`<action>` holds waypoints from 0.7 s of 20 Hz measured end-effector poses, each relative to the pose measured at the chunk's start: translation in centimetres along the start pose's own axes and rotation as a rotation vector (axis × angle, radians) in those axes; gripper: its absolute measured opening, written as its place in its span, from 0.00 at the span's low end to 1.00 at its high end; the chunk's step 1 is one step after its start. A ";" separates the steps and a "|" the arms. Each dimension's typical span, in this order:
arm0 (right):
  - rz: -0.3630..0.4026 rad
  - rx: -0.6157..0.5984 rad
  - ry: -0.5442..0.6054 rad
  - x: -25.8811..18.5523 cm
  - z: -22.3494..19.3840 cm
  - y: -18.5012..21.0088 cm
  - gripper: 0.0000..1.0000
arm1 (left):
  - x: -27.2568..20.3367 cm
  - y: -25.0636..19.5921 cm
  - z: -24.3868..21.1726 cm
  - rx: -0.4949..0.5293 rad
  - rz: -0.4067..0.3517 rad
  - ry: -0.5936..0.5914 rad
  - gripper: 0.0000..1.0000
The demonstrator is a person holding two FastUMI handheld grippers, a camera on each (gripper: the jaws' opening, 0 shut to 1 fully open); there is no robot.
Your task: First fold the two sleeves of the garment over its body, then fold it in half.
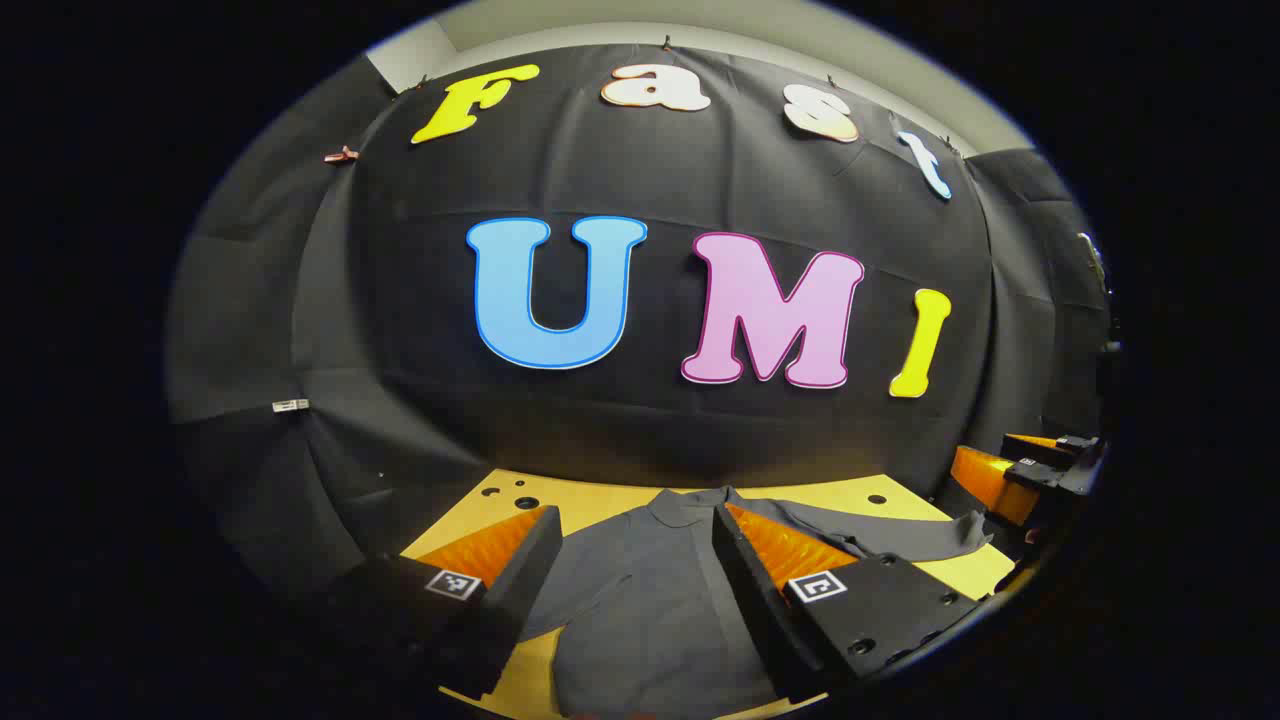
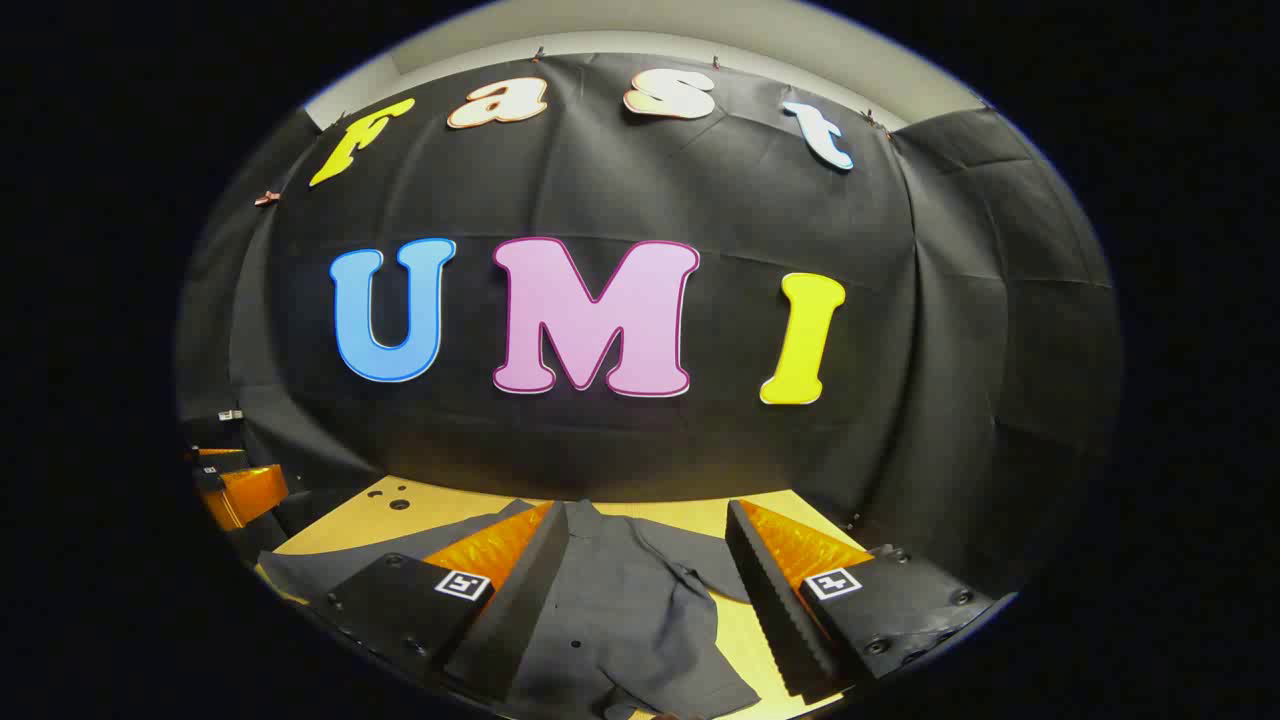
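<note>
**Both grippers open above the spread shirt**

In the left gripper view, my left gripper (image 1: 632, 560) hung nearest, its two fingers (image 1: 520, 575) spread wide apart with nothing between them but air. Each finger carried a small square marker near its base. Below and between them lay the shirt (image 1: 650, 610), grey, flat on the table (image 1: 590, 497), its collar at the far end. My fingers were not touching the cloth as far as I could tell. One sleeve (image 1: 900, 540) stretched out to the side, unfolded, reaching toward the table's edge. Farther off at that side my right gripper (image 1: 1040, 465) showed, partly cut off at the edge of view.

In the right gripper view, my right gripper (image 2: 645, 570) likewise stood with its jaws well apart, gripping nothing. The shirt (image 2: 610, 610) lay between and beneath its fingers (image 2: 770, 590), with the collar at the far end and the body running toward me. A sleeve (image 2: 330, 565) lay spread on the table (image 2: 420, 505) behind one finger; the other sleeve (image 2: 700, 560) lay near the other finger. My left gripper (image 2: 235, 490) showed farther off at the edge of that view.

Past the shirt, the bare table had a few small dark holes (image 1: 525, 502) near its far edge. Behind it hung the black cloth wall (image 1: 650, 420), and above the wall a pale strip of ceiling (image 1: 650, 25).
</note>
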State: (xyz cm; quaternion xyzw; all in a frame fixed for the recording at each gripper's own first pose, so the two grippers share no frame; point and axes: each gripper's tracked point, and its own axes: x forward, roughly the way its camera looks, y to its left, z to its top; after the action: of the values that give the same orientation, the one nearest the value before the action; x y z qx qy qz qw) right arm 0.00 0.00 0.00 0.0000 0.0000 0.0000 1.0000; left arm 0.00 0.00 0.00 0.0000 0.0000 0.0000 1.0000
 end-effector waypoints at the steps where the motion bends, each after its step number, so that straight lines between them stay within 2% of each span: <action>1: 0.000 0.007 0.004 0.2 -0.2 -0.3 0.98 | 0.2 -0.2 0.0 0.003 0.001 0.003 0.96; 8: 0.029 0.001 0.020 1.6 -0.8 -1.1 0.98 | 1.4 -1.8 -0.7 0.015 0.004 0.026 0.96; 14: 0.047 0.048 0.047 2.0 -1.3 -1.5 0.98 | 2.3 -1.9 -0.6 0.025 0.034 0.020 0.96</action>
State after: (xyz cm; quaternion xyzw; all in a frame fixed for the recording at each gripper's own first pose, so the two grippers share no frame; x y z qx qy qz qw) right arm 1.97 -1.46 -1.26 0.0240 0.0234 0.0237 0.9992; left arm 2.26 -1.89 -0.59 0.0124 0.0098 0.0169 0.9997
